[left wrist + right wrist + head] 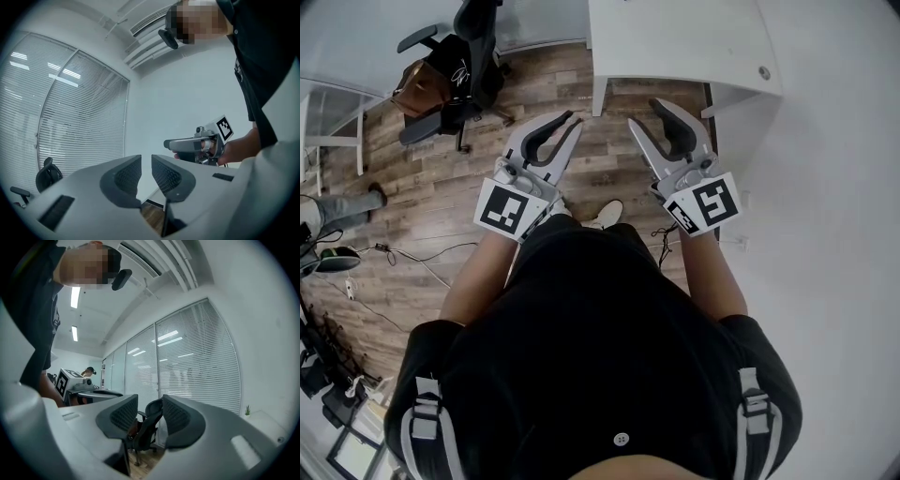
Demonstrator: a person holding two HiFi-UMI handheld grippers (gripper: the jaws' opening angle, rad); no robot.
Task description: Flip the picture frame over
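No picture frame shows clearly in any view. In the head view the person holds both grippers out level over the wood floor, in front of the body. My left gripper [572, 120] [146, 161] has only a narrow gap between its jaws and nothing in it. My right gripper [643, 112] [150, 401] stands open wider, also empty. Each gripper view catches the other gripper off to the side: the right gripper [197, 147] with its marker cube, and the left gripper [77, 383].
A white desk [675, 42] stands just beyond the grippers. A black office chair [459, 66] [145, 427] is at the far left, with a bag on it. Cables [403, 258] trail over the floor at left. Another person's leg [342, 206] shows at the left edge. Window blinds [75, 122] line the wall.
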